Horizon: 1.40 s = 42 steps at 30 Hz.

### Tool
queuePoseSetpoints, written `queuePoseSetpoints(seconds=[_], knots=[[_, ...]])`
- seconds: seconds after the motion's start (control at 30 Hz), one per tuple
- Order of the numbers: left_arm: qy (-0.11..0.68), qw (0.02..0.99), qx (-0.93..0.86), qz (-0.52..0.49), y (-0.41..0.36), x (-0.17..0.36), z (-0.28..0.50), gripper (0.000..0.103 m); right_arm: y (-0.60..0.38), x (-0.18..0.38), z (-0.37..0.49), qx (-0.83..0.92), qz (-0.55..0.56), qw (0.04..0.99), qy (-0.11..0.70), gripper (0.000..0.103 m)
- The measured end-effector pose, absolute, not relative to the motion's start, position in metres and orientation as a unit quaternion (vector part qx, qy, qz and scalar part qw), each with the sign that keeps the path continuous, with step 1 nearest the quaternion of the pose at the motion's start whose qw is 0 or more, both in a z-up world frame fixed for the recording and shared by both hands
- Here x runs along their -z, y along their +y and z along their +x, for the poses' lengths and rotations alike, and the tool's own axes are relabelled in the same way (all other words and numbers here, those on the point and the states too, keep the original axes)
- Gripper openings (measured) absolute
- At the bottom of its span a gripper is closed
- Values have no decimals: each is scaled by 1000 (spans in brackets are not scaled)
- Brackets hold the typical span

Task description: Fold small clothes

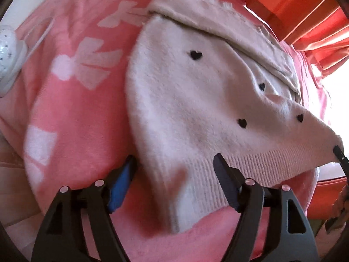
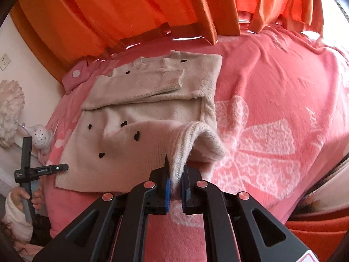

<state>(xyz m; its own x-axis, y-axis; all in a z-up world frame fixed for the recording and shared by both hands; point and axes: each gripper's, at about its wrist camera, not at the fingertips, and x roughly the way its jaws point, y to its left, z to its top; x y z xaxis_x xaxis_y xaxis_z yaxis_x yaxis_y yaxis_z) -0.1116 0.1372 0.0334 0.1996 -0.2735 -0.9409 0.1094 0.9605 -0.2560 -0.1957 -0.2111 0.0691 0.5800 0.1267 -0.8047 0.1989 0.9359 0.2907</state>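
A small cream sweater (image 1: 196, 100) with black hearts lies on a pink blanket (image 1: 72, 100), its sleeves folded across the chest (image 2: 139, 87). My left gripper (image 1: 174, 163) is open, its jaws straddling the sweater's ribbed hem corner without closing on it. It shows at the left of the right wrist view (image 2: 52, 167), at the hem's left corner. My right gripper (image 2: 177, 172) is shut on the other corner of the ribbed hem (image 2: 183, 152) and lifts it off the blanket. Its tip shows at the right edge of the left wrist view (image 1: 338, 150).
Orange curtains (image 2: 130, 11) hang behind the bed. A white lamp (image 2: 40, 135) and a fluffy white object (image 2: 9, 113) stand at the left. A pink pillow with a snap (image 2: 75, 76) lies behind the sweater. Bright window at right (image 1: 336, 100).
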Motion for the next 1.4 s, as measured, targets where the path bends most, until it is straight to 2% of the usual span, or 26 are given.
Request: queuePoseSetpoints(seconds=[0.07, 0.1, 0.13, 0.4, 0.53, 0.6, 0.7, 0.83, 0.93, 1.0, 1.13, 1.23, 1.27, 1.3, 1.33, 1.37, 1.4], knots=[[613, 778, 131, -53, 134, -31, -111, 28, -206, -68, -199, 22, 176, 872, 456, 7], [621, 765, 150, -80, 138, -30, -112, 9, -204, -67, -202, 23, 172, 873, 457, 7], [623, 756, 160, -122, 146, -31, -115, 8, -202, -66, -204, 23, 169, 873, 457, 7], [579, 784, 186, -126, 170, -92, -194, 6, -206, -43, -257, 53, 133, 842, 521, 6], [574, 773, 217, -162, 164, -118, -225, 6, -204, -60, -281, 50, 130, 837, 529, 6], [554, 782, 232, -168, 156, -140, -224, 6, -204, -83, -284, 39, 138, 851, 505, 6], [499, 820, 238, -149, 155, -177, -192, 6, -215, -133, -257, 30, 147, 894, 422, 6], [420, 868, 226, -137, 136, -204, -103, 6, -257, -158, -174, 36, 184, 926, 327, 7], [396, 884, 202, -144, 112, -192, -17, 7, -284, -138, -93, 46, 229, 921, 311, 7], [392, 895, 161, -142, 114, -161, 44, 7, -294, -113, -41, 60, 241, 914, 321, 8], [451, 874, 106, -148, 114, -74, 138, 10, -311, -39, 51, 115, 275, 886, 355, 16], [480, 860, 66, -162, 115, -30, 162, 12, -322, -24, 63, 146, 310, 886, 311, 18], [473, 863, 65, -167, 116, -25, 162, 12, -325, -25, 61, 144, 318, 890, 292, 23], [462, 869, 69, -166, 116, -23, 156, 13, -328, -26, 59, 152, 312, 893, 287, 39], [454, 874, 74, -159, 115, -22, 151, 18, -330, -27, 57, 157, 300, 895, 290, 48], [446, 879, 78, -147, 114, -21, 146, 22, -331, -28, 55, 161, 282, 898, 297, 50], [445, 881, 80, -139, 111, -21, 140, 34, -330, -25, 55, 160, 266, 900, 306, 50]])
